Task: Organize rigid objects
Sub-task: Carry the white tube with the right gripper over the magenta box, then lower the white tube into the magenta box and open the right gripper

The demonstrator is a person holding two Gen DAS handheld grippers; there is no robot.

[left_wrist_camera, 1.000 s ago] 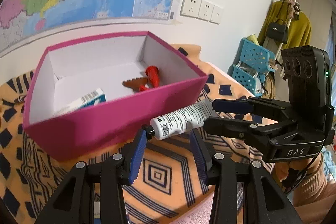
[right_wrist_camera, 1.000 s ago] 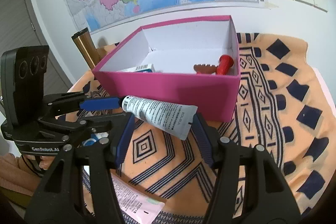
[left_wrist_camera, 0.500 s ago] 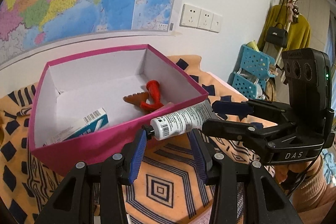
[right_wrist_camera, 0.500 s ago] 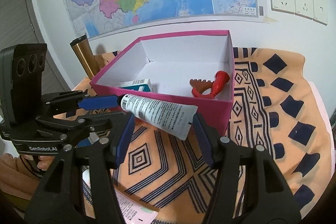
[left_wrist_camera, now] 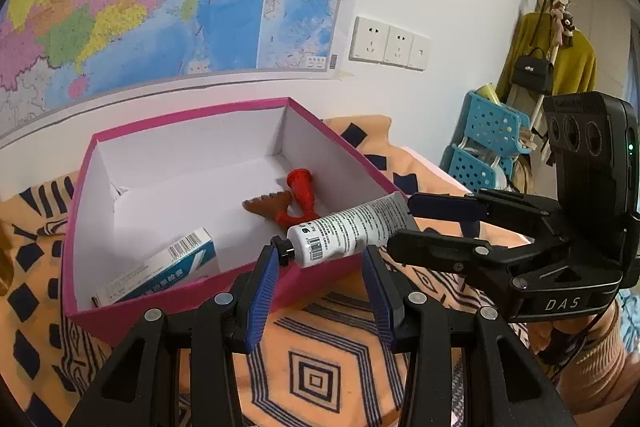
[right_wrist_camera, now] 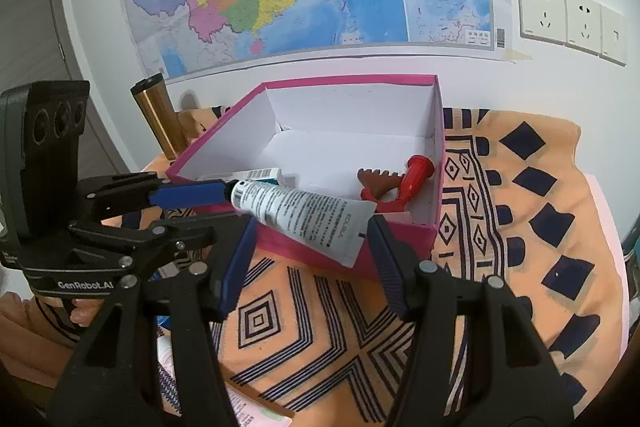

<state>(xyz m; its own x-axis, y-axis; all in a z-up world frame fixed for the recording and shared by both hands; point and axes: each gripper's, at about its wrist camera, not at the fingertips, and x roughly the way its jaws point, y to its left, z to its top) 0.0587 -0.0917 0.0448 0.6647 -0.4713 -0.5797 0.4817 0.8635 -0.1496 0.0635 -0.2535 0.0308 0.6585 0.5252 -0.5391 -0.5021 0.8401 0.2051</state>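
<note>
Together we carry one white tube (left_wrist_camera: 348,227) just above the near wall of the pink box (left_wrist_camera: 168,307), lying roughly level along that wall. Its black cap points to the left side of the box and its flat crimped end to the right.

Our right hand-held gripper (left_wrist_camera: 400,225) has the tube: seen from the left wrist, the crimped end sits between its two fingers, one above and one below, set at a middling width. From its own camera the right hand-held gripper (right_wrist_camera: 312,231) shows the tube (right_wrist_camera: 300,211) slanting across the space between its blue pads, the crimp by the right-hand pad.

Our left hand-held gripper (left_wrist_camera: 320,259) is narrow but clamps nothing. The cap rests against its left pad only, and the other pad stands clear of the tube. From the right wrist the left hand-held gripper (right_wrist_camera: 218,211) reaches in from the left of the box (right_wrist_camera: 424,239), the tip of its upper finger at the cap.

Inside the box, a white-and-teal carton (left_wrist_camera: 160,267) lies in the near left corner, and a red-and-brown toy (left_wrist_camera: 300,191) lies toward the right wall, apart from the carton.

Beyond the box's far left corner stands a gold flask (right_wrist_camera: 158,115). Under the box lies an orange patterned cloth (left_wrist_camera: 316,379).
</note>
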